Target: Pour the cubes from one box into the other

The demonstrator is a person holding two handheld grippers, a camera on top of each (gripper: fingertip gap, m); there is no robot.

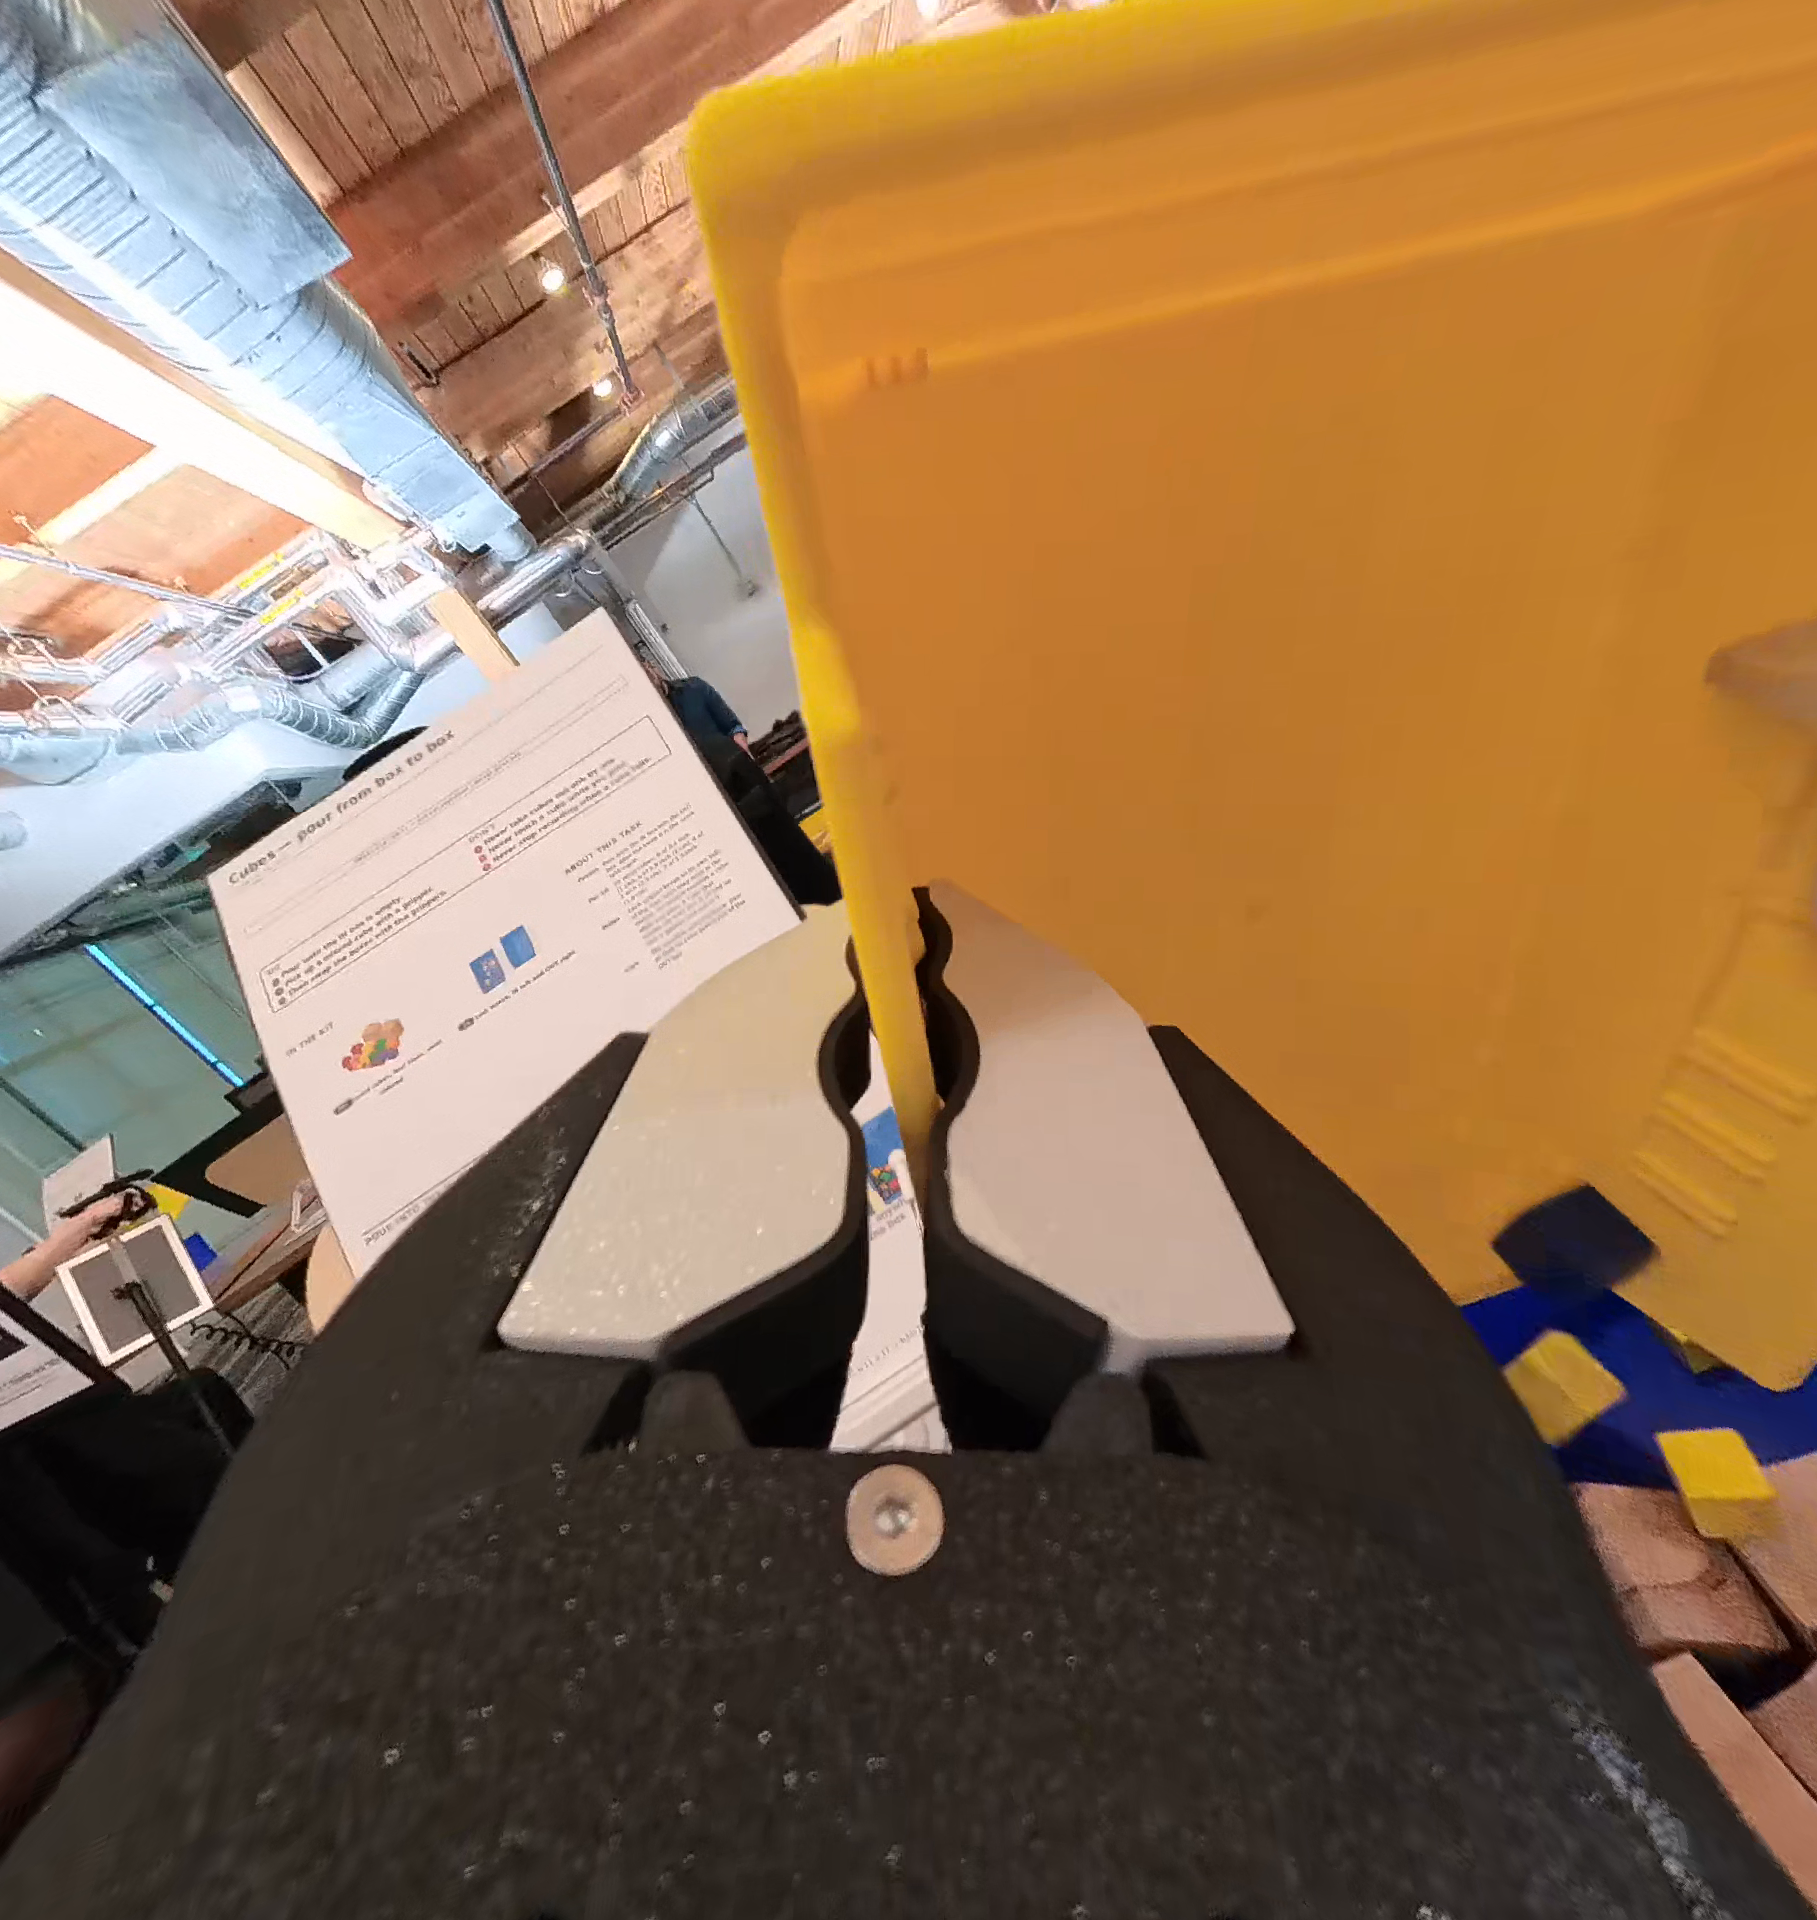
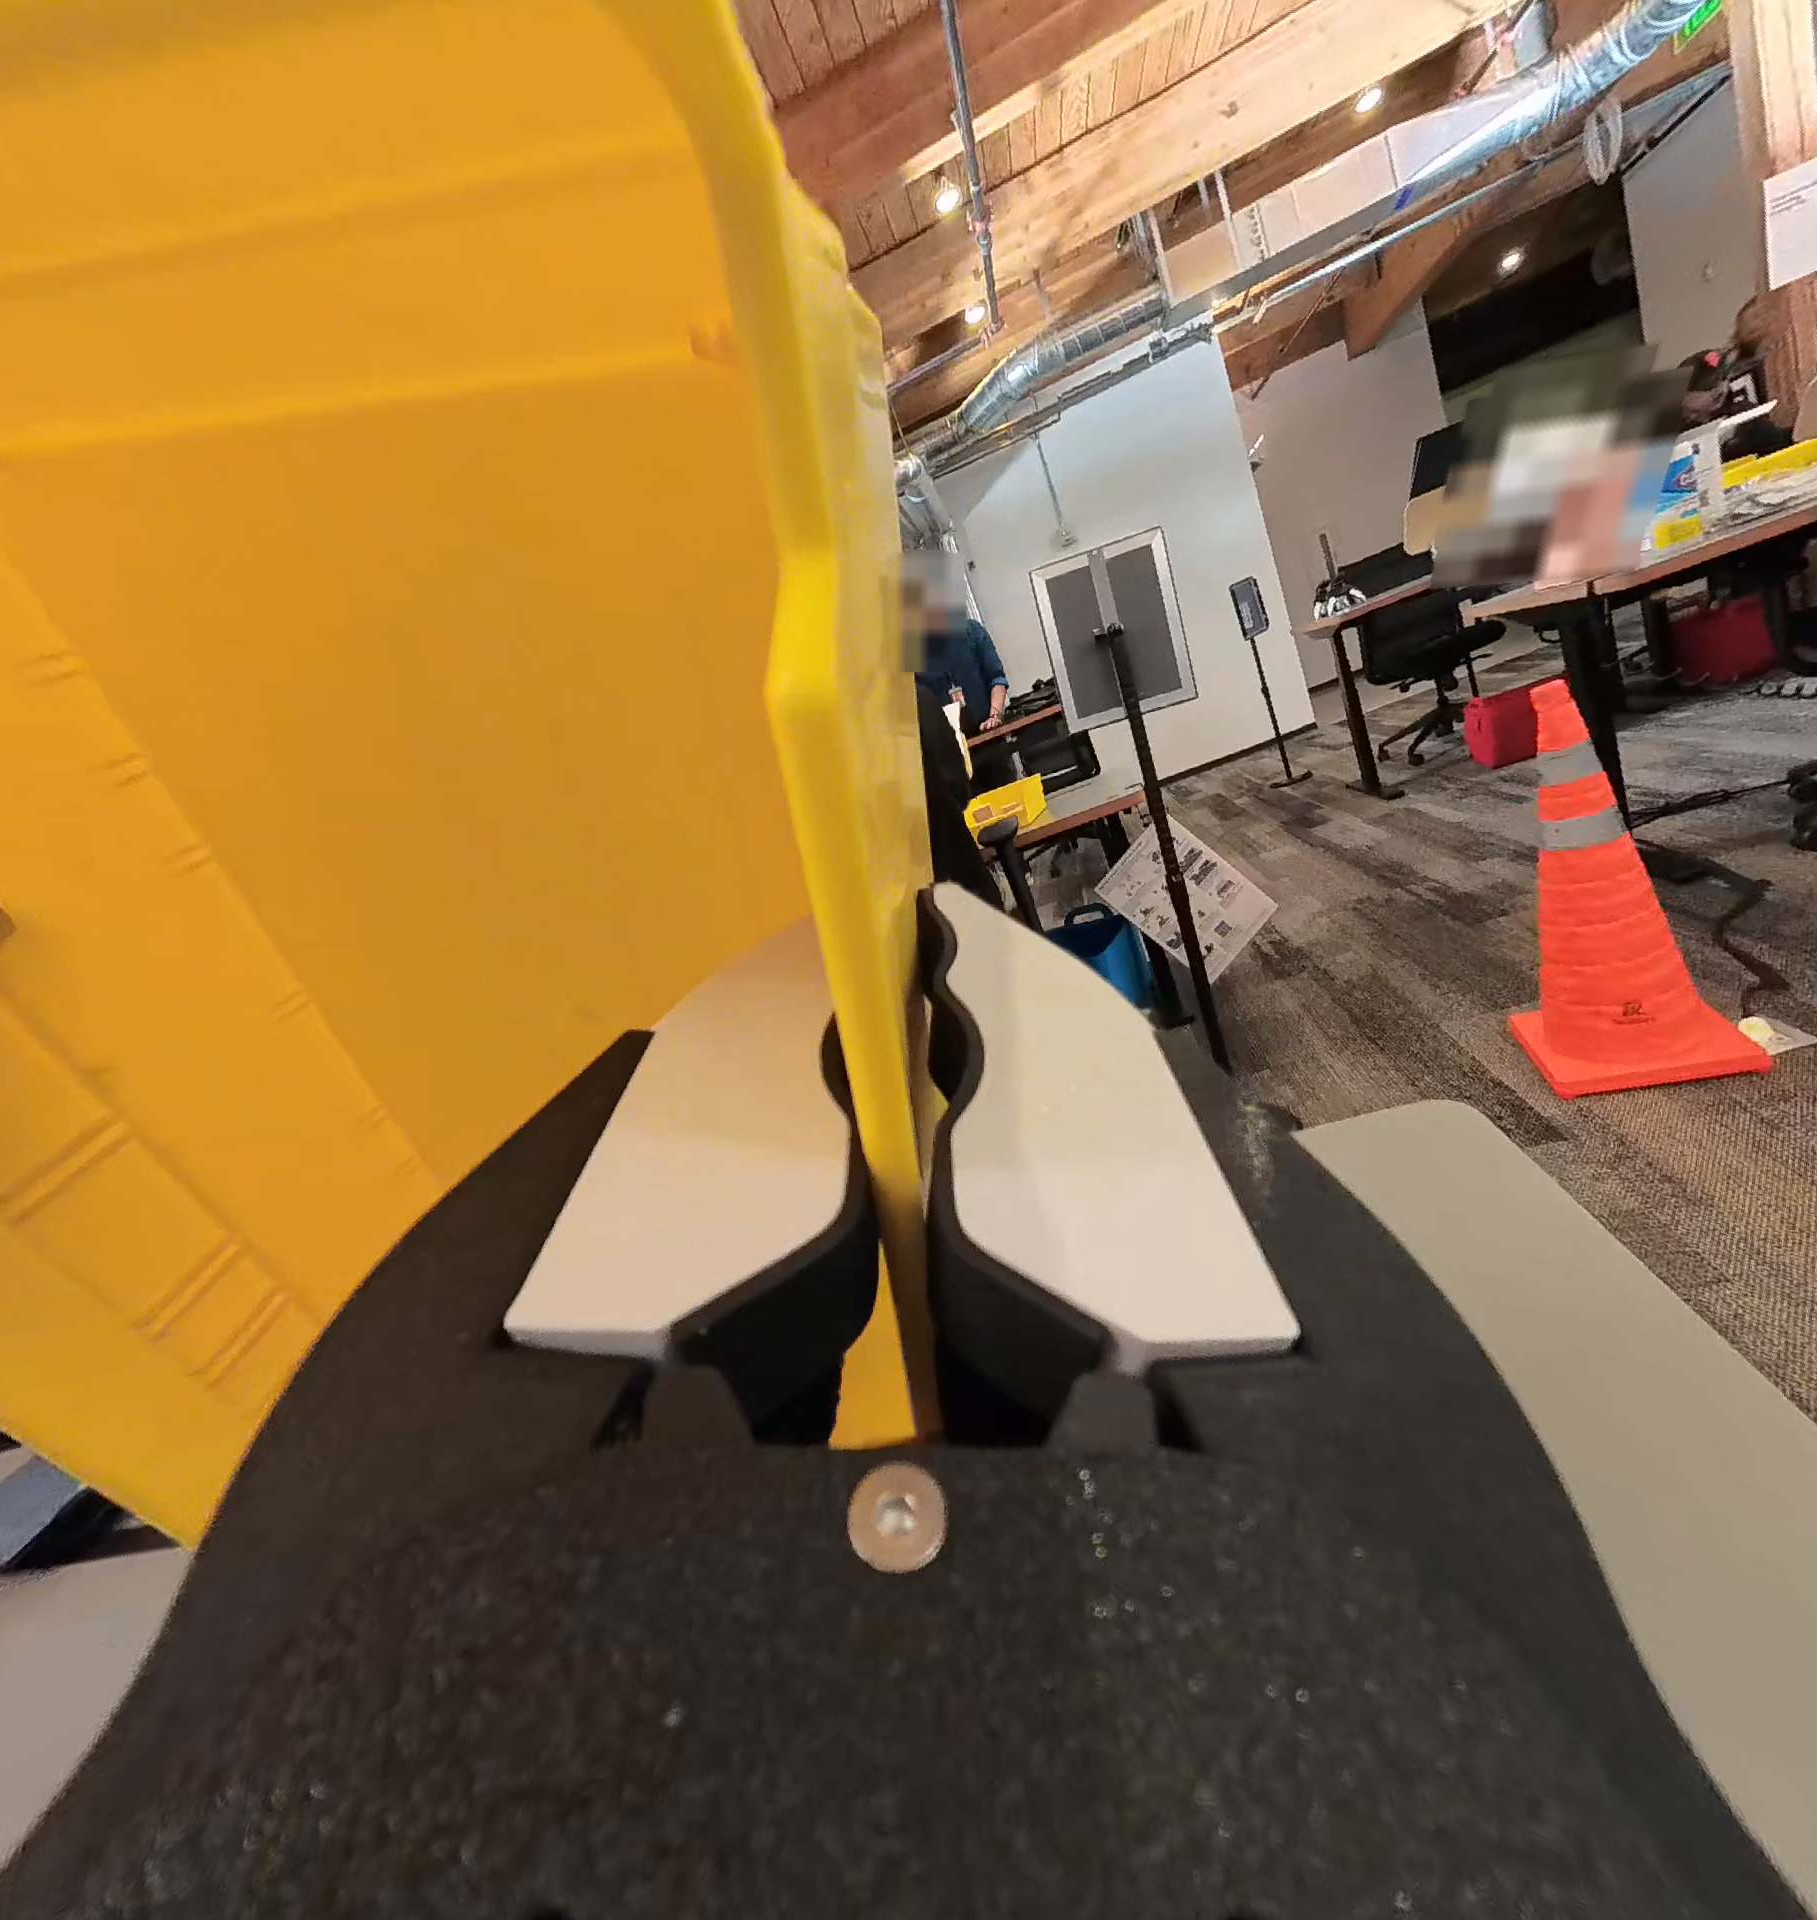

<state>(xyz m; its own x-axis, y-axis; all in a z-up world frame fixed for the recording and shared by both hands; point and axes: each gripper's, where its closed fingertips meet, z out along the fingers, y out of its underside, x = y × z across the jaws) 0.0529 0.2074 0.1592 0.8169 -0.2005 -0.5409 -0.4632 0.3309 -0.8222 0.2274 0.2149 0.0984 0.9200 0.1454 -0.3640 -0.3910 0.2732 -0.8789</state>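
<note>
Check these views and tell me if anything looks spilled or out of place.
Nothing looks spilled. The yellow box is tipped up, held at its walls by the left tool and right tool. Cubes tumble toward the blue box below, as intended.

my left gripper [image 1: 919, 1029]: speckled black body | pale grey fingers [image 1: 717, 1153] with wavy black pads | silver screw [image 1: 895, 1522] behind them | my right gripper [image 2: 909, 1039]: same build, same screw

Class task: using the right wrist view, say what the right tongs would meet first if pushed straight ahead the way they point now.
The right tongs are already shut on the yellow box wall, so that rim lies straight ahead. Beyond it the line seems to run into open room, though depth is unclear.
</note>
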